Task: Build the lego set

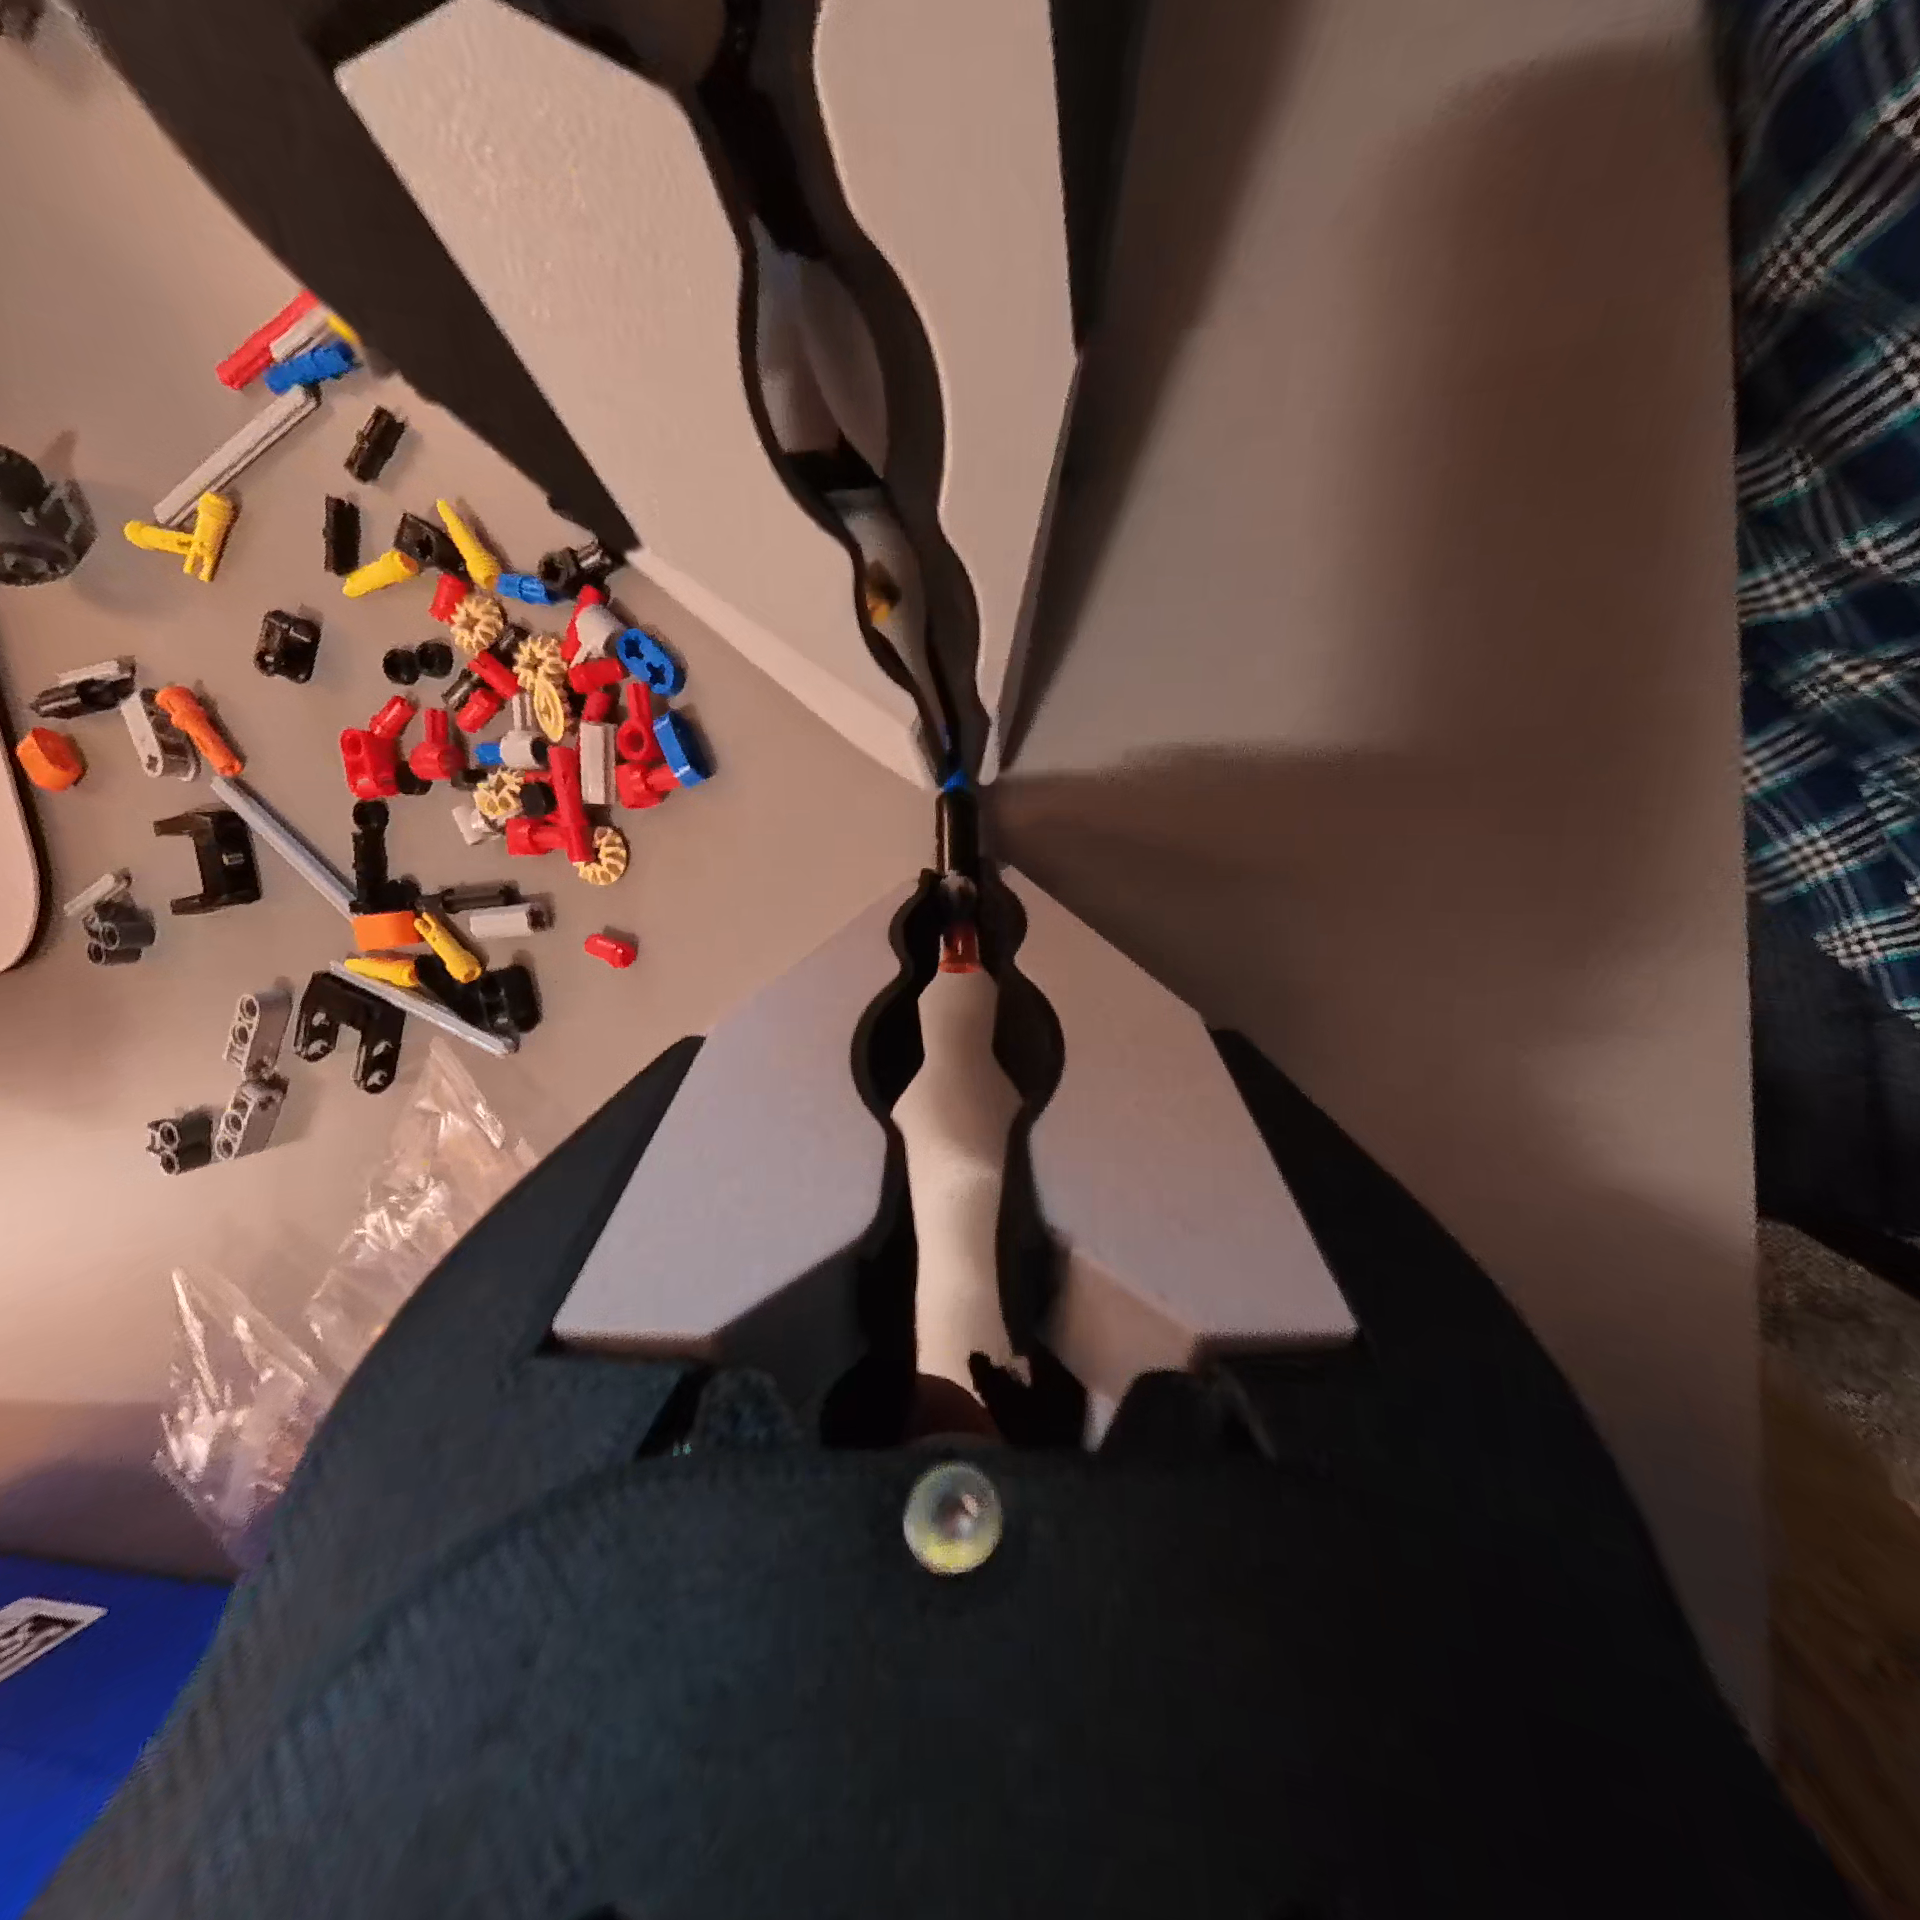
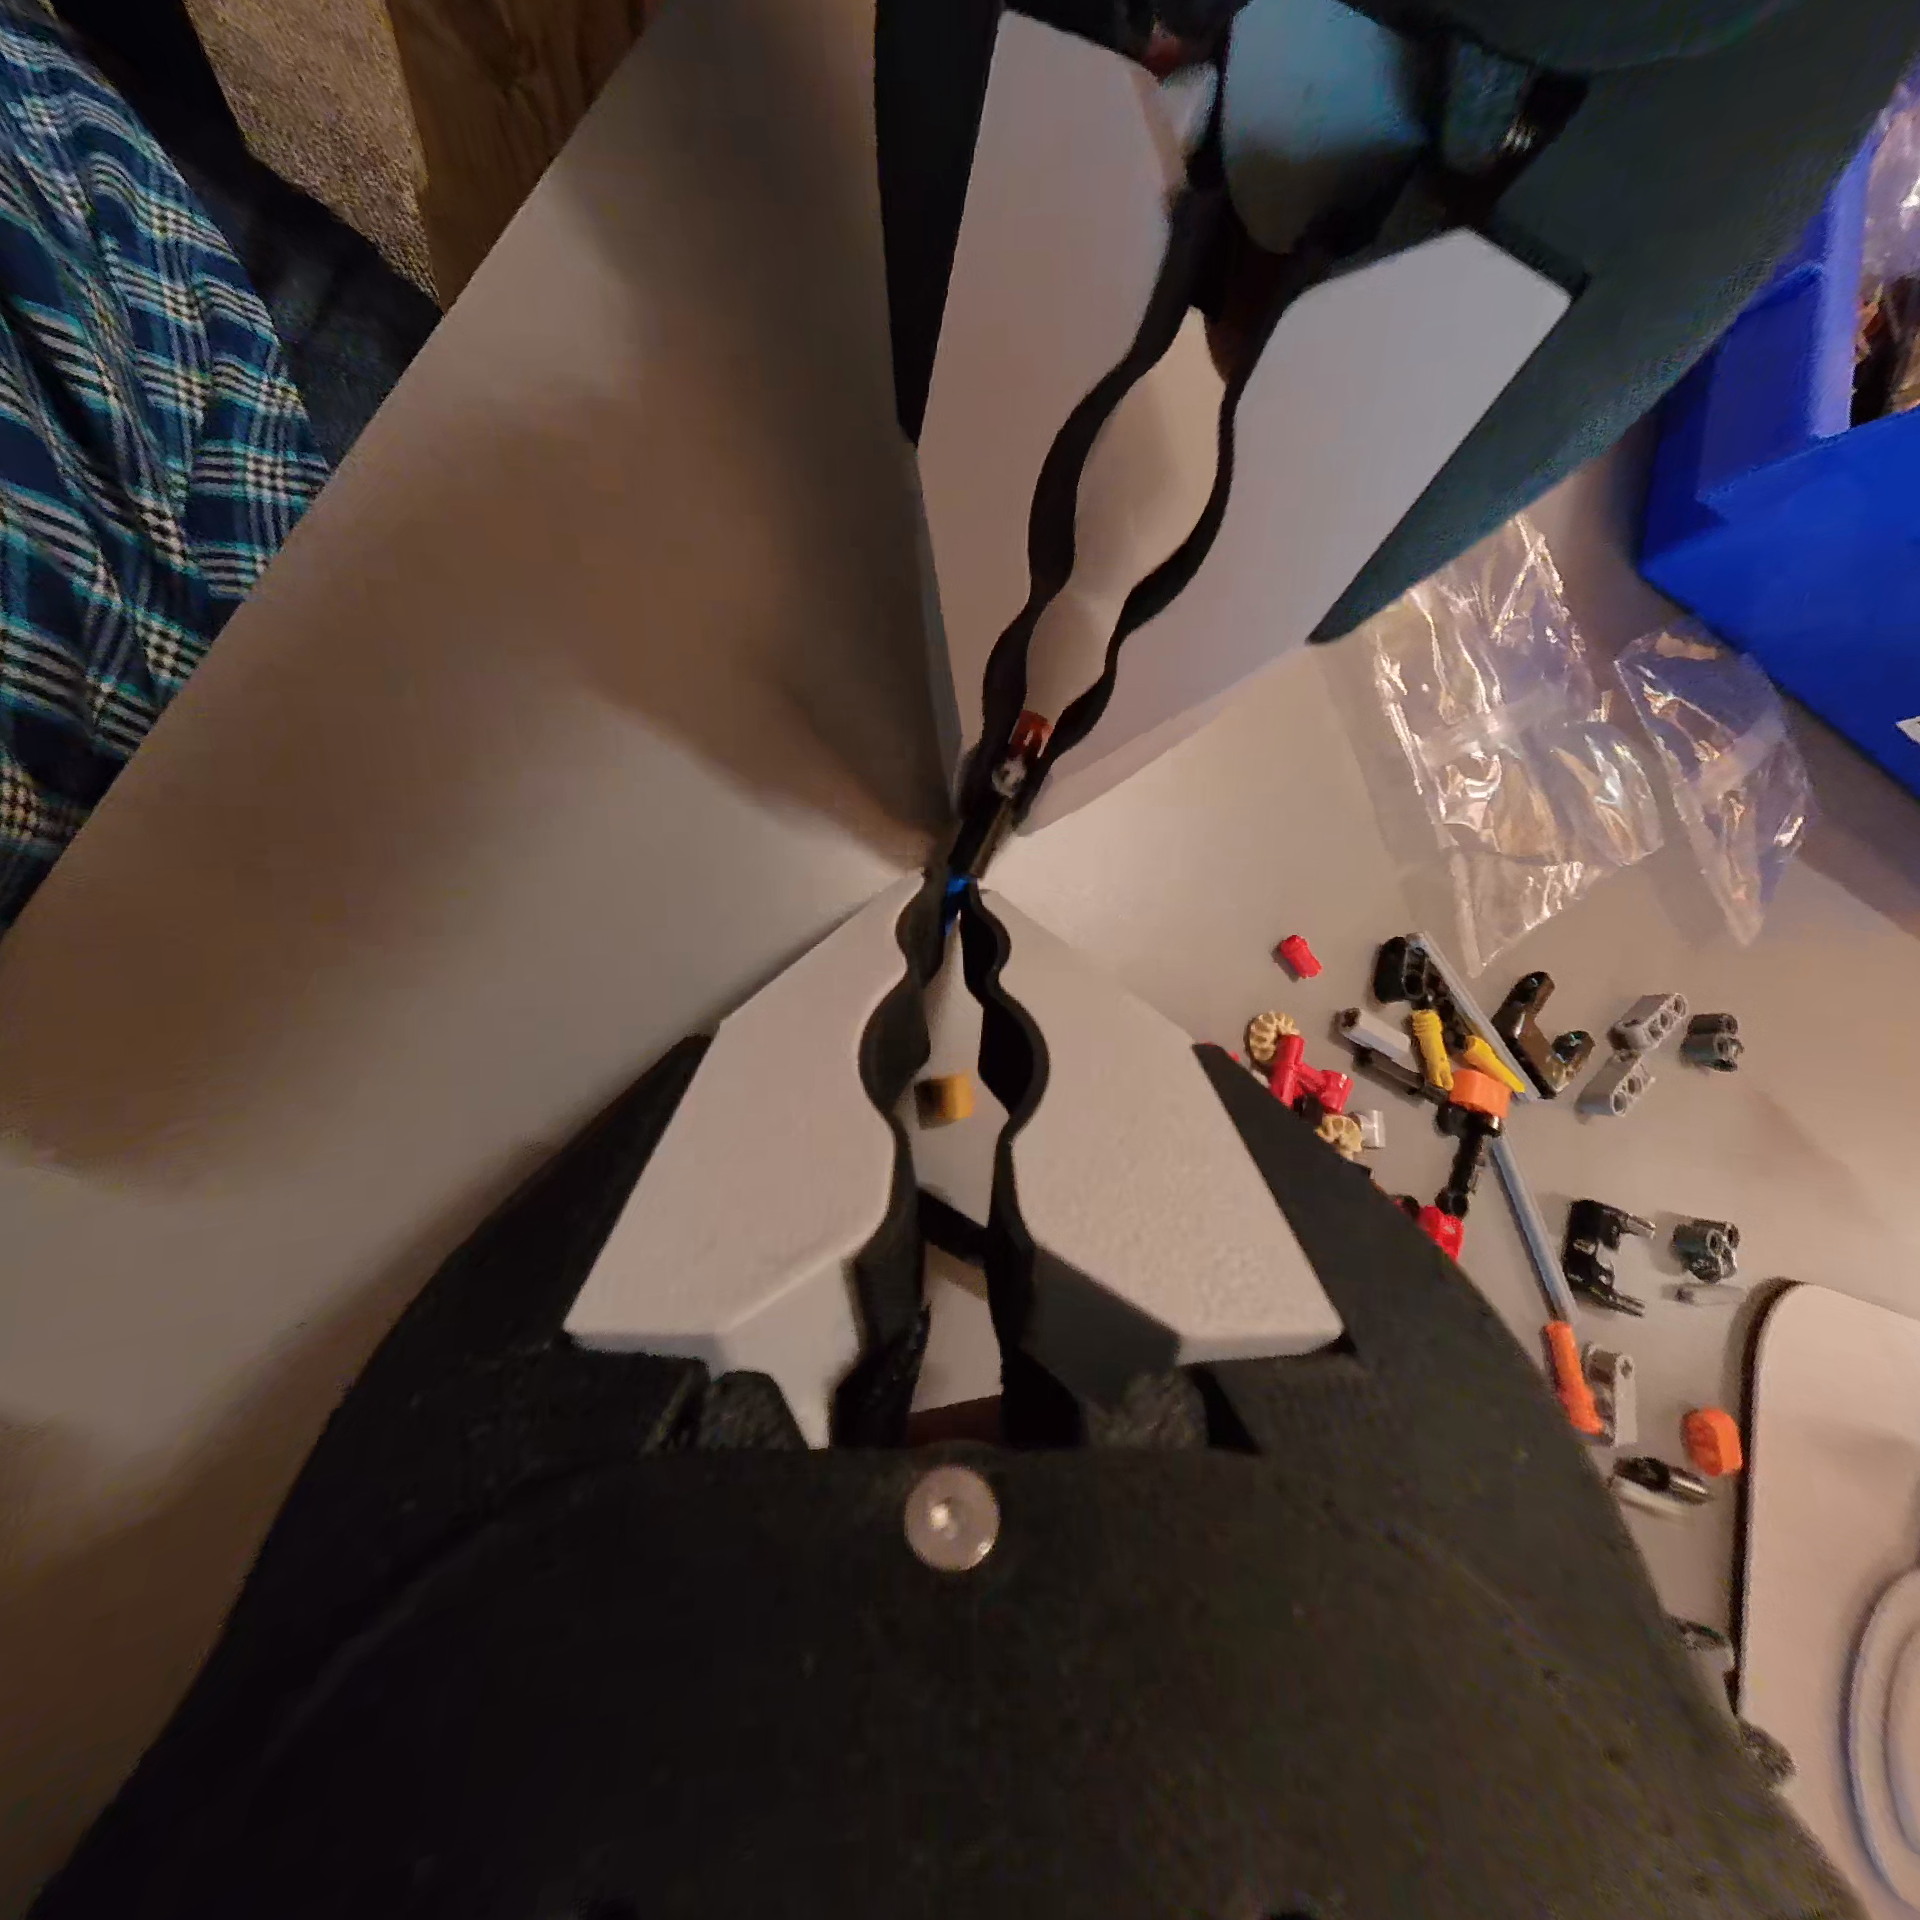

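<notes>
A: Above the table, left wrist view first: the left gripper (image 1: 954,896) is clenched on a short black pin (image 1: 954,836), with a red piece (image 1: 958,948) just behind it in the jaws. The pin's long axis runs straight out along the fingers, pointing away from the camera.

B: And dead ahead, tip to tip, the right gripper (image 1: 958,764) comes in from the top, nipping a blue piece (image 1: 954,777) that touches the far end of the pin.

A: The loose parts pile (image 1: 520,727) lies well off to the left on the table (image 1: 125,1299), beside clear plastic bags (image 1: 312,1299).

B: Right wrist view now: the right gripper (image 2: 951,899) is clamped on that blue piece (image 2: 954,891), and a tan part (image 2: 943,1099) shows lower between its fingers; held or lying beneath, I cannot tell.

A: The pin (image 2: 987,836) lies just beyond its tips, tilted slightly right, running on into the left gripper (image 2: 1003,790).

B: Both are equally near. I judge the next move a straight push along that shared axis; any skew could jam it.
</notes>
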Demonstrator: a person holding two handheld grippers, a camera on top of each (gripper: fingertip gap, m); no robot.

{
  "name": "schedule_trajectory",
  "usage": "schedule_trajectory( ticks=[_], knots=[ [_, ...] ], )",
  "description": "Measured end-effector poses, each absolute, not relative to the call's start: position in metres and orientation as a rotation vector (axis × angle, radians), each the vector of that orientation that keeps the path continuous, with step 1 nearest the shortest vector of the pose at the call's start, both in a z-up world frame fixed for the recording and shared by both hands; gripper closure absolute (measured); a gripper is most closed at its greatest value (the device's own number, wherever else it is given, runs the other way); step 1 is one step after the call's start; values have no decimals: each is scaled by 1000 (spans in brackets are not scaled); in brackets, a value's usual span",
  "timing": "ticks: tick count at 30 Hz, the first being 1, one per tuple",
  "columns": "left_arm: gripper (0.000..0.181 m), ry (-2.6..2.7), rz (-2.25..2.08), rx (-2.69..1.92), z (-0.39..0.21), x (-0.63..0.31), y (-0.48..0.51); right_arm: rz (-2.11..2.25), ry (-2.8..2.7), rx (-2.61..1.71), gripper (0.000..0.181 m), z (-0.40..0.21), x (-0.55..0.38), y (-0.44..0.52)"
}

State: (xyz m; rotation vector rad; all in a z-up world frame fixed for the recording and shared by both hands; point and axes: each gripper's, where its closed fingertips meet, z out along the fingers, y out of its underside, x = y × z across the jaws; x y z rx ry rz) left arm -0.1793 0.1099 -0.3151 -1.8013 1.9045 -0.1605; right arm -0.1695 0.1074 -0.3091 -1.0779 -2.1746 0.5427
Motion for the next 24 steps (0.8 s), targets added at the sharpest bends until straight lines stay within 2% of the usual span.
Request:
schedule_trajectory(
  ticks=[1, 9, 16, 24],
  knots=[
    [177, 1916, -154, -1801, -315, -179, 110, 543, -2178, -1082, 181, -309, -169, 107],
    [177, 1866, -171, -1819, -315, -180, 112, 574, -2146, -1142, 181, -309, -169, 110],
    [177, 1764, -61, -1729, -313, -172, 116, 582, -2081, -1285, 171, -304, -162, 115],
    [177, 1627, 6, -1642, -291, -161, 123, 501, -2007, -1309, 180, -291, -157, 122]
  ],
)
